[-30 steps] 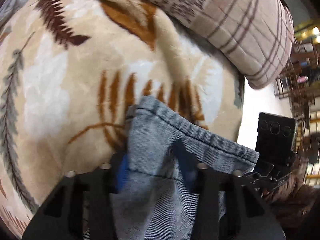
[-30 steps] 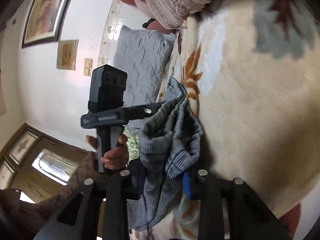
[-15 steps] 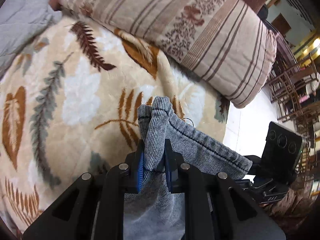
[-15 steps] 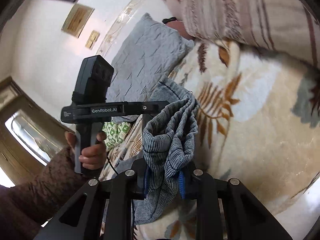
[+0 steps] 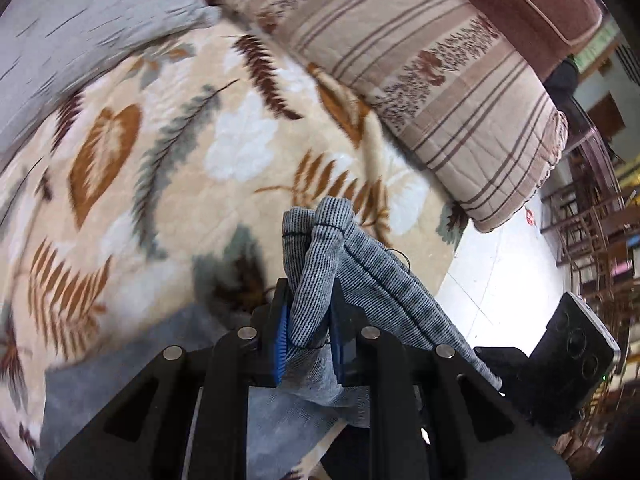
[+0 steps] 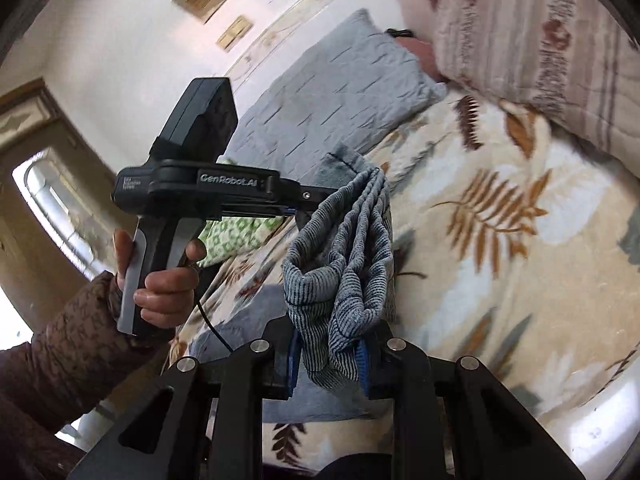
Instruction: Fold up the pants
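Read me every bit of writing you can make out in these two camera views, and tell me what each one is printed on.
"GenRobot.AI": white letters on the side of the left gripper body, seen from the right wrist view.
Small white label at the rear end of that same body: too small and blurred to read.
Red mark on the white floor beside the striped quilt, left wrist view: too blurred to read.
Nothing readable on the pants or the leaf-print blanket.

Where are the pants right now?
The pants hang bunched between both closed grippers, left and right, above the leaf-print blanket.
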A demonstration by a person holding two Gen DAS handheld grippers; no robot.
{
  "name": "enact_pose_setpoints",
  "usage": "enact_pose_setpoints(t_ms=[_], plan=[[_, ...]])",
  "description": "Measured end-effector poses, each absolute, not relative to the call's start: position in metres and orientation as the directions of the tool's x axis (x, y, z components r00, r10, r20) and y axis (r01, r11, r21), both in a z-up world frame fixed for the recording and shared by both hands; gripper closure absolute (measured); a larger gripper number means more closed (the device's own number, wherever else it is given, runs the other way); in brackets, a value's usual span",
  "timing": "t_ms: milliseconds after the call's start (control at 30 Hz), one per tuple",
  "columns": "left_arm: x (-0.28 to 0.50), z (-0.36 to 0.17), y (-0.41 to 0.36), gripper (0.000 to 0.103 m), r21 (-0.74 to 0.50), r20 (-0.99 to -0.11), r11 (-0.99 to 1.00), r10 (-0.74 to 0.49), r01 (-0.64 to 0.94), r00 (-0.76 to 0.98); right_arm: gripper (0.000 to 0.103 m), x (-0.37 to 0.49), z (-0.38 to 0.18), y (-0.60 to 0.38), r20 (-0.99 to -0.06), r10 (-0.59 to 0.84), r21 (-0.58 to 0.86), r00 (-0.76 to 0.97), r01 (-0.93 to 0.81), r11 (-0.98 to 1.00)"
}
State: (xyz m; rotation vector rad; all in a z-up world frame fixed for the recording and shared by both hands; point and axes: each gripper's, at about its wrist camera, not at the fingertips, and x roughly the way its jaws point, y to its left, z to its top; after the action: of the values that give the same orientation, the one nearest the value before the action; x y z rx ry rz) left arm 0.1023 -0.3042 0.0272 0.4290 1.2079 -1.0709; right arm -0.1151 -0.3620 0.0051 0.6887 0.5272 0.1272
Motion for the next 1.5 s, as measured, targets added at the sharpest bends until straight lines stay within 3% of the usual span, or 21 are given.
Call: enact_pose_setpoints(t_ms=[500,867,1033,1133,1300,1367,1500], plan=[[0.143,-0.024,-0.184,0.086,-0.31,-0.922,0.666,-0.385,0.679,-0.043,0.075,-0.05,-0.008,-0.236,-0.629,0.342,0.415,0.698,-0.07,0.907],[0.166,-0.06,-0.093,0.08,-0.392,-0.912,0.774,-0.397,0.497,-0.1,0.043,-0.026,-0.043,-0.181,-0.732,0.395,0.38,0.555,-0.149,0.913],[0.163,-0.056,-0.06,0.079,-0.427,-0.898,0.804,-0.433,0.415,-0.085,0.042,-0.037,-0.031,-0.183,-0.721,0.417,0.385,0.553,-0.18,0.905],[0.159,-0.048,-0.044,0.074,-0.512,-0.852,0.79,-0.516,0.337,-0.084,0.038,-0.048,-0.009,-0.204,-0.665,0.44,0.423,0.604,-0.181,0.888],[0.15,-0.032,-0.049,0.049,-0.656,-0.745,0.706,-0.663,0.266,-0.076,0.033,-0.043,0.013,-0.27,-0.6,0.389,0.48,0.699,-0.075,0.874],[0.148,-0.03,-0.063,0.042,-0.652,-0.748,0.709,-0.66,0.268,-0.076,0.033,-0.029,0.011,-0.295,-0.609,0.369,0.502,0.702,-0.02,0.865],[0.153,-0.047,-0.083,0.042,-0.618,-0.783,0.747,-0.614,0.245,-0.105,0.033,0.004,-0.003,-0.321,-0.645,0.357,0.517,0.676,0.042,0.855]])
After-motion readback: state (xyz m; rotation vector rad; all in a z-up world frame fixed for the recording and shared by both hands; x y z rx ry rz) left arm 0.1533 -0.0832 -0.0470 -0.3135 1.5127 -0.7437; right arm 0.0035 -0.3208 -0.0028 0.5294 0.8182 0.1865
